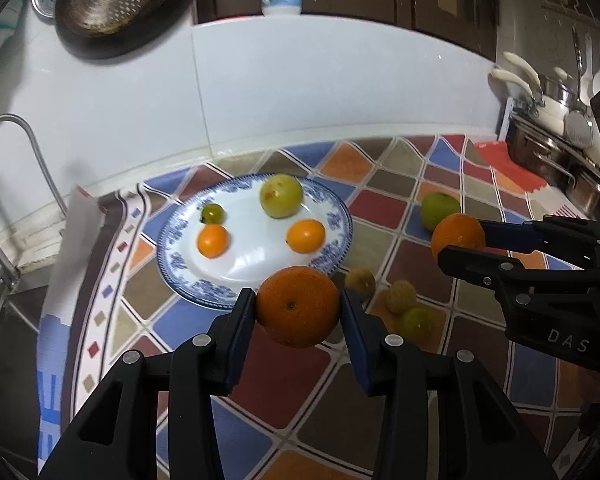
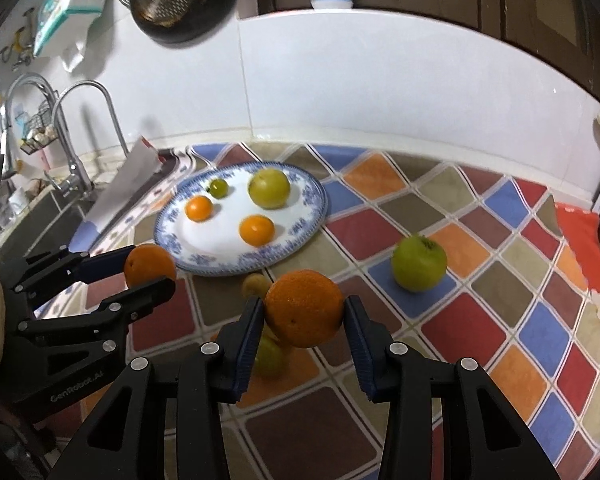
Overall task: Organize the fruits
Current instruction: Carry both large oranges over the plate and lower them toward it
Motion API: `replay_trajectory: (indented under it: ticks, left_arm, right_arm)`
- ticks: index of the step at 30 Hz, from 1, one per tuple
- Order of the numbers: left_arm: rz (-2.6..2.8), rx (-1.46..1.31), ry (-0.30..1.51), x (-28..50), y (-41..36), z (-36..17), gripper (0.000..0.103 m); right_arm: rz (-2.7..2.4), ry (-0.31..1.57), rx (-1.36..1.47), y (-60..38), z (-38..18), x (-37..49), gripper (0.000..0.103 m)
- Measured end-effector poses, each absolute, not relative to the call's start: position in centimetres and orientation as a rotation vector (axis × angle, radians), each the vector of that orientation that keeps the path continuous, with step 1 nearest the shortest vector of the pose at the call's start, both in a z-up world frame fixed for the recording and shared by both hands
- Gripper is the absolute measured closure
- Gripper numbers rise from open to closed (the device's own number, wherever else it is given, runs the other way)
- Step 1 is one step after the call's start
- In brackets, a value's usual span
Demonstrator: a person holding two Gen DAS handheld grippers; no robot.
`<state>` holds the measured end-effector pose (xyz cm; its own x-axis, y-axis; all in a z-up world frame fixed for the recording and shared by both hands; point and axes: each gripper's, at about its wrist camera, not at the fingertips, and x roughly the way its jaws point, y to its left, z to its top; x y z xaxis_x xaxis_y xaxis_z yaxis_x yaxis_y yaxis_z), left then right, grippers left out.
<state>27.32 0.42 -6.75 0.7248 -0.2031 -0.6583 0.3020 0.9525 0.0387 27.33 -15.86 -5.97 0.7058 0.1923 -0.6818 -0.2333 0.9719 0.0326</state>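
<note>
Round orange citrus fruits, two: one (image 1: 298,306) clamped in left gripper (image 1: 299,309), one (image 2: 305,308) in right gripper (image 2: 304,312), both apparently clear of the cloth; set each gently on blue-rimmed white china plate (image 1: 172,258), avoiding fruit already there.

Two oranges (image 1: 297,306) (image 1: 458,236), two green apples (image 1: 281,195) (image 1: 440,210), two small orange fruits (image 1: 213,241) (image 1: 305,236), four small greenish fruits (image 1: 213,213) (image 1: 361,281) (image 1: 400,296) (image 1: 417,322) and one plate (image 1: 172,256).

Both tongs (image 1: 298,306) w/ orange (image 1: 298,307) each.
</note>
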Motion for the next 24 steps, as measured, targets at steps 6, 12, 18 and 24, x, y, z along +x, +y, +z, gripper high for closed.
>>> replay_trajectory:
  ticks: [6,12,18,24]
  left_arm:
    - [-0.243,0.152,0.668,27.6,1.3,-5.8,0.06]
    - [-0.22,0.159,0.628,28.9,1.7,-5.0,0.06]
    - [-0.202,0.158,0.618,30.8,2.3,-5.1,0.06]
    - [-0.176,0.159,0.644,32.6,3.6,-6.3,0.06]
  right_arm:
    - [0.277,0.699,-0.088,-14.5,-4.5,28.1,0.061]
    - [0.317,0.658,-0.126,-13.3,-3.5,29.9,0.061]
    - [0.36,0.668,-0.128,-12.4,-3.5,33.0,0.061]
    - [0.419,0.69,-0.147,-10.5,-4.4,36.0,0.061]
